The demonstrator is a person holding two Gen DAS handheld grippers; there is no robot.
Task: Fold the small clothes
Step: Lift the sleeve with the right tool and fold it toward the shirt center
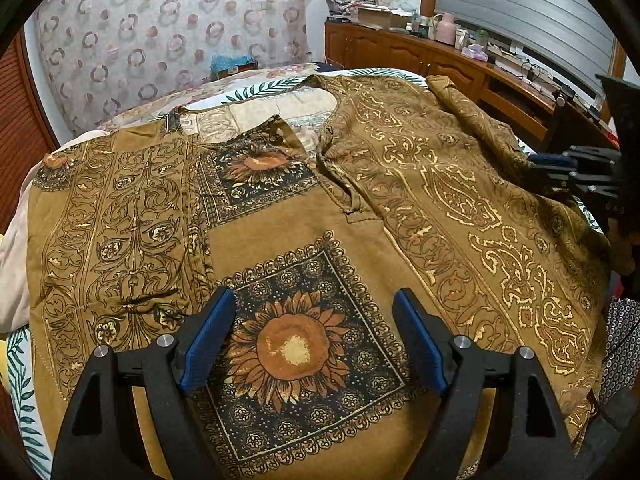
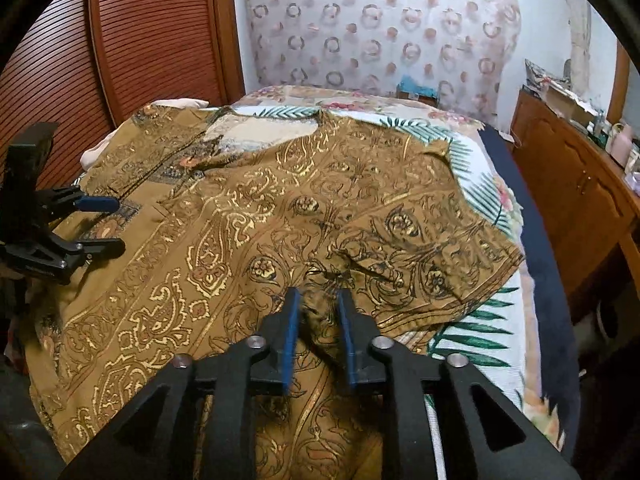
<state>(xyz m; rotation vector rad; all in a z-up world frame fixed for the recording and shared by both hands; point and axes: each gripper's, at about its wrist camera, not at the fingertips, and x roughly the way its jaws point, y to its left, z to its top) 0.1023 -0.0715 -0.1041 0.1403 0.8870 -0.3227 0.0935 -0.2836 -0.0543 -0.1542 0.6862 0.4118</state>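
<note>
A mustard-brown printed top point(image 1: 280, 216) lies spread flat on the bed, neckline at the far side, with a sunflower square point(image 1: 296, 348) on its front. My left gripper point(image 1: 314, 294) hovers just above that square, open wide with nothing between its blue pads. The right wrist view shows the same gripper point(image 2: 119, 224) at the left edge over the top point(image 2: 280, 200). My right gripper point(image 2: 319, 294) is at the garment's sleeve side, its jaws a little apart with a raised ridge of the cloth point(image 2: 320, 312) lying loose between the pads. It also appears at the right edge point(image 1: 544, 170).
The bed carries a white sheet with green palm leaves point(image 2: 480, 320). A wooden cabinet point(image 2: 580, 200) with clutter on top runs along the right. A louvred wardrobe door point(image 2: 120, 40) stands to the left. A pale pink cloth point(image 1: 12, 260) lies beside the top.
</note>
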